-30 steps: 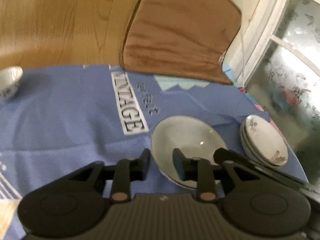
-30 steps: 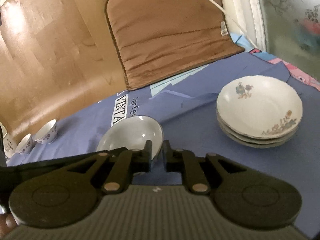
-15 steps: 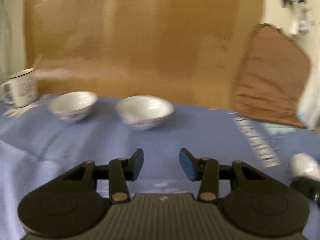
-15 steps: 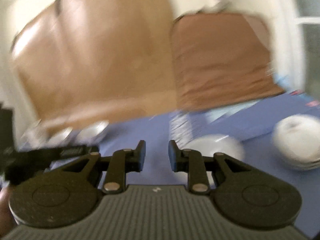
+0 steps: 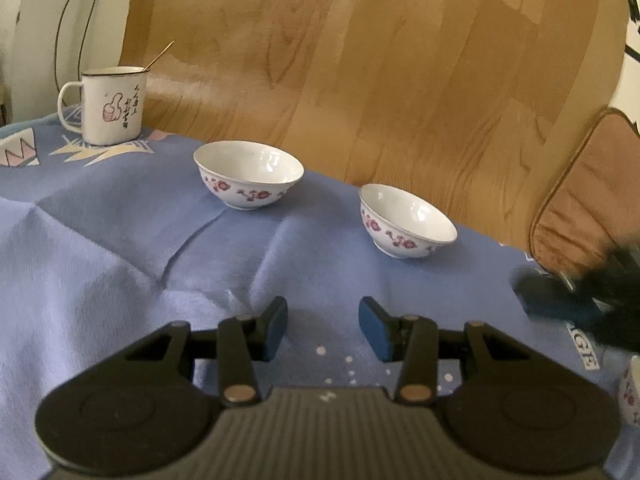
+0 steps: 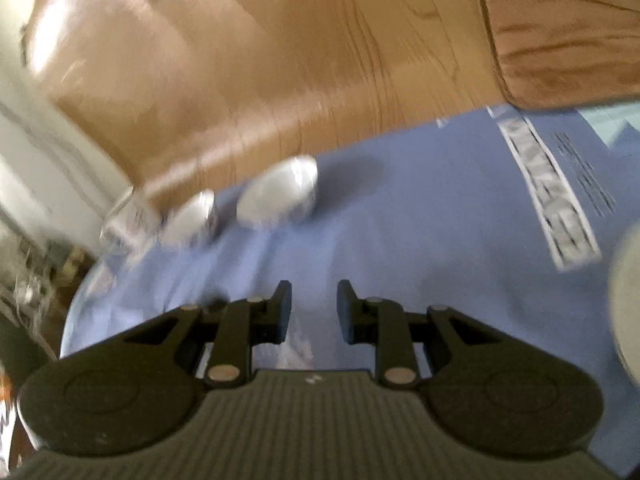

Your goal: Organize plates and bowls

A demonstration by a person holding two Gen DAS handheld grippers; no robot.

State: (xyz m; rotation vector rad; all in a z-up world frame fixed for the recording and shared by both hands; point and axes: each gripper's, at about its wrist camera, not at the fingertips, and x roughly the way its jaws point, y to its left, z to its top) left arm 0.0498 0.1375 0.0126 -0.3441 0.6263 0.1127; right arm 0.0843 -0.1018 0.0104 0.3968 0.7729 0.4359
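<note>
Two white bowls with purple flowers stand upright on the blue cloth: one (image 5: 249, 174) at centre left, one (image 5: 406, 221) to its right. My left gripper (image 5: 323, 327) is open and empty, low over the cloth in front of them. My right gripper (image 6: 313, 307) is open and empty; its view is blurred, with both bowls, the nearer (image 6: 278, 192) and the farther (image 6: 188, 220), far ahead on the left. A pale plate edge (image 6: 626, 300) shows at its right border. The right gripper (image 5: 576, 292) shows dark at the right of the left wrist view.
A white enamel mug (image 5: 110, 106) with a stick in it stands at the back left. A wood panel (image 5: 360, 60) rises behind the table. A brown cushion (image 5: 584, 196) leans at the right. A flowered bowl's edge (image 5: 630, 392) shows at the lower right.
Both grippers swung left, away from the grey plate and the plate stack, toward the flowered bowls. The right gripper's jaws have opened wider. The left gripper has come closer to the bowls.
</note>
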